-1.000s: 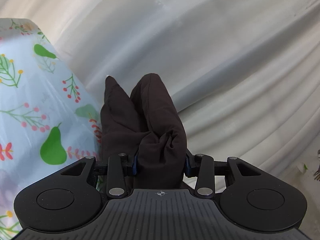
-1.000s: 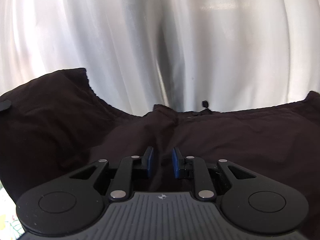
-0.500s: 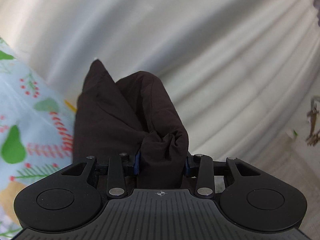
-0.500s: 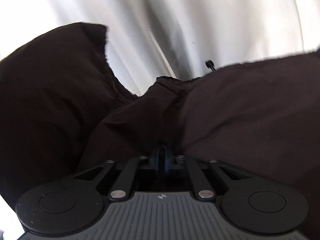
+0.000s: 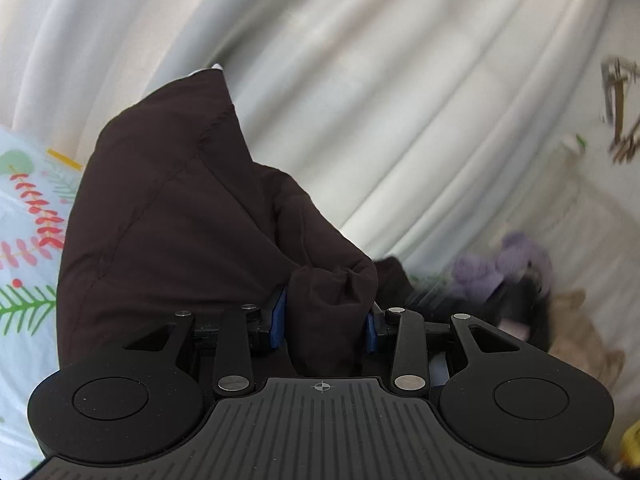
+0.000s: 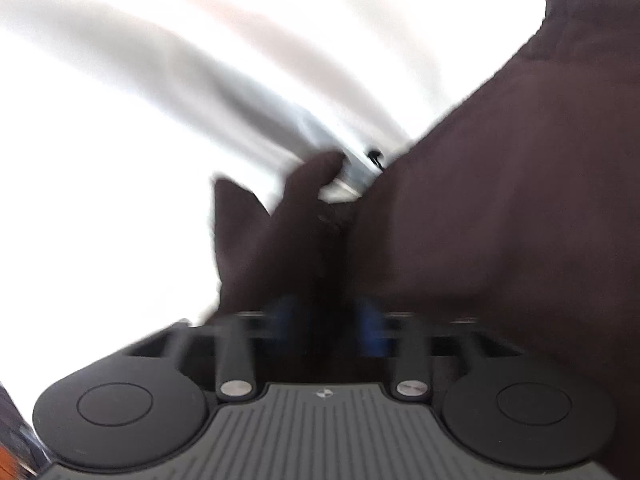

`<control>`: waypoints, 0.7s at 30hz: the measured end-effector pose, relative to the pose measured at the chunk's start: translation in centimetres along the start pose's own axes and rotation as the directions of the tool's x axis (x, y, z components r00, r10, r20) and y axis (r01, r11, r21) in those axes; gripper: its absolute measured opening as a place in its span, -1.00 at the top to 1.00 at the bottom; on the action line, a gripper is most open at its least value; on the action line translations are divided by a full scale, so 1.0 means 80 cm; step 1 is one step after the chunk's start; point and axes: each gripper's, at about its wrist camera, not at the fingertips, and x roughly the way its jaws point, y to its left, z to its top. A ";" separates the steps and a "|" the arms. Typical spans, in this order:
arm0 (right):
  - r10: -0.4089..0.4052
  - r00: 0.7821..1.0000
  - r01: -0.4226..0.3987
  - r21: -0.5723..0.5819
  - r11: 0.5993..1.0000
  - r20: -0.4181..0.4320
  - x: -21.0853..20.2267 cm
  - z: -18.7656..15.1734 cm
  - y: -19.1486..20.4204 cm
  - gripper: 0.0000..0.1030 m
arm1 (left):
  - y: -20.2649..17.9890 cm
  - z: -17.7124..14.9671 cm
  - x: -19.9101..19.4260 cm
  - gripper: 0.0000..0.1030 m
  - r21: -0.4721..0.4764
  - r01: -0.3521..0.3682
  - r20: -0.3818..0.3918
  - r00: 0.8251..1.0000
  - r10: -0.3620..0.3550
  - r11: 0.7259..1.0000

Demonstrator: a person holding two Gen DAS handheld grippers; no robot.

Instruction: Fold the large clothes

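Note:
The large dark brown garment (image 5: 180, 220) rises in a bunched fold in front of my left gripper (image 5: 326, 320). Its blue pads (image 5: 279, 322) press a thick wad of the cloth from both sides. In the blurred right wrist view the same garment (image 6: 500, 200) fills the right side and drapes over the fingers. My right gripper (image 6: 328, 320) has its jaws opening. The blue pads (image 6: 370, 326) stand well apart with dark cloth lying loosely between them.
A tablecloth (image 5: 24, 240) printed with leaves and berries shows at the left. A pale pleated curtain (image 5: 400, 80) hangs behind. Low at the right lies a pile of purple, black and beige clothes (image 5: 512, 264).
The left gripper has swung sideways with its wad of cloth, and the clothes pile came into view. The right gripper shut on the cloth, then opened, and its view rolled.

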 end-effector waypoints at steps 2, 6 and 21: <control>0.062 0.995 -0.062 0.009 0.998 -0.078 0.017 0.016 0.011 -0.65 | 0.000 -0.004 -0.001 0.23 0.015 -0.007 0.004 1.000 0.007 1.000; 0.022 0.975 -0.041 -0.080 0.996 -0.220 0.075 0.030 0.059 -0.77 | -0.007 -0.008 0.000 0.23 0.065 -0.022 -0.010 1.000 0.023 0.998; -0.319 0.947 0.224 -0.659 0.718 -0.025 0.106 -0.022 0.148 0.64 | -0.011 0.011 -0.102 -0.45 0.115 -0.062 0.070 0.996 0.054 0.991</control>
